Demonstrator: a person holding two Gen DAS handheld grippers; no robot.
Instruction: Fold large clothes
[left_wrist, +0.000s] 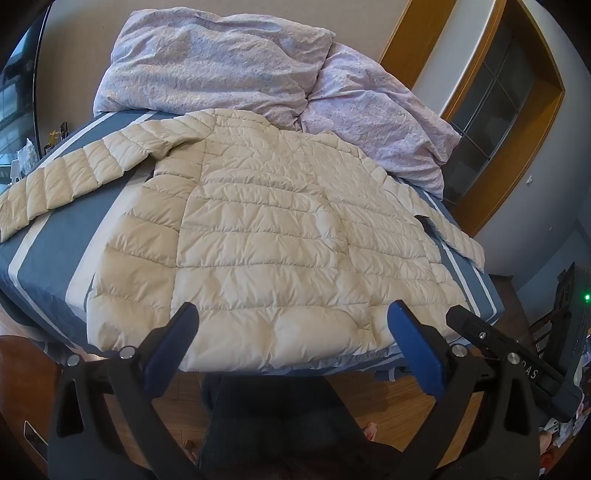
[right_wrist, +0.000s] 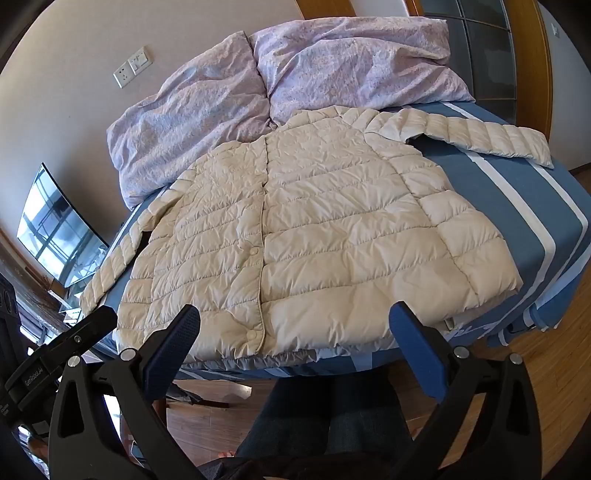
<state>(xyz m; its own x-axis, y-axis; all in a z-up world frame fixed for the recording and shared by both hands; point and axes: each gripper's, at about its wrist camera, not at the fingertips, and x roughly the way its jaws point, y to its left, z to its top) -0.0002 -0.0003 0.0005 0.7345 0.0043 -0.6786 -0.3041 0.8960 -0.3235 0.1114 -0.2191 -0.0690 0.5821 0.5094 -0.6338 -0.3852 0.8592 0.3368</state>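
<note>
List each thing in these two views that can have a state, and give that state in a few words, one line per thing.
Puffer jacket: spread flat on the bed, front up, snapped shut, unfolded.
Sleeves: both stretched outward, not folded in.
Duvet: crumpled at the bed's far end.
Bed sheet: laid flat under the jacket.
Left gripper: fingers open, empty, near the hem.
Right gripper: fingers open, empty, near the hem.

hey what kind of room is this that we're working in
Most likely a bedroom. A bed with a blue striped sheet carries the cream puffer jacket, a rumpled lilac duvet is piled at its far end, and a wall socket and a TV screen sit alongside.
</note>
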